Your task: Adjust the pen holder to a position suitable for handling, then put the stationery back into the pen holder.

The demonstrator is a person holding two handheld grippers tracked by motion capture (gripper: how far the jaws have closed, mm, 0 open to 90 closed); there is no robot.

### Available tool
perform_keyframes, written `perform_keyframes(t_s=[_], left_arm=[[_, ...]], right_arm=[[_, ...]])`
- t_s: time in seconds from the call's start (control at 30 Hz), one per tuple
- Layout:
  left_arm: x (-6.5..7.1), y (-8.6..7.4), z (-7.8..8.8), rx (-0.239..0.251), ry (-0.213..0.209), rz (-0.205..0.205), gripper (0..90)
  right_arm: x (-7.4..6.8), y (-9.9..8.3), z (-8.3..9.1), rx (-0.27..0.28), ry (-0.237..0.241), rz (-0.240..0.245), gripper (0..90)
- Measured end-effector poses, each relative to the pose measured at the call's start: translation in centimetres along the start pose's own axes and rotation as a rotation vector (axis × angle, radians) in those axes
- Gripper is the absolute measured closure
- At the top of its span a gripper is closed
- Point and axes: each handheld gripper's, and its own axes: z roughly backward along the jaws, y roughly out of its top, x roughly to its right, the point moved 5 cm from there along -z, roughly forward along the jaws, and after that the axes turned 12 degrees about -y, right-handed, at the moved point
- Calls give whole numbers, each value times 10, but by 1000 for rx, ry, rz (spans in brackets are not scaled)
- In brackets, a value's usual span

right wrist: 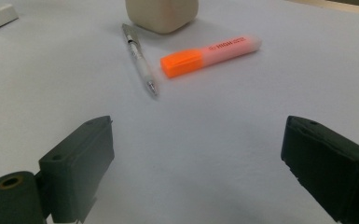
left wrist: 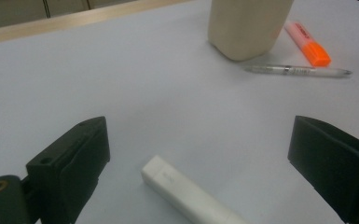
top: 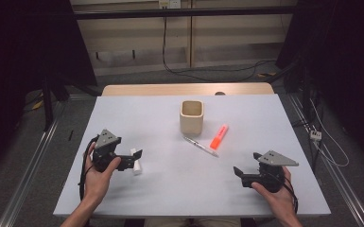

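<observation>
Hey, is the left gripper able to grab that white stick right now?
Probably yes: the left gripper is open, with the white stick lying on the table between its jaws and nothing in the way.

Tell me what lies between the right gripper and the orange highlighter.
Nothing: the right gripper view shows bare white table between the open right gripper and the orange highlighter. The pen lies off to one side, beside the highlighter.
</observation>
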Motion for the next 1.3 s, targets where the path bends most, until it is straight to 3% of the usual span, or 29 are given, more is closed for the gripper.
perform_keyframes(t_s=[0.33,0.67,0.93,1.1,1.3], left_arm=[[5,-17,7,0,-10,22,56],[6,-23,11,-10,40,89,56],[11,-30,7,-97,43,106,56],[10,-32,0,-154,88,140,61],[11,-33,-14,-212,83,183,125]], right_arm=[[0,0,2,8,1,-1,92],[1,0,4,10,-2,-2,92],[-1,2,-1,2,0,1,92],[-2,1,-1,-1,3,4,92],[-1,0,1,4,4,4,92]])
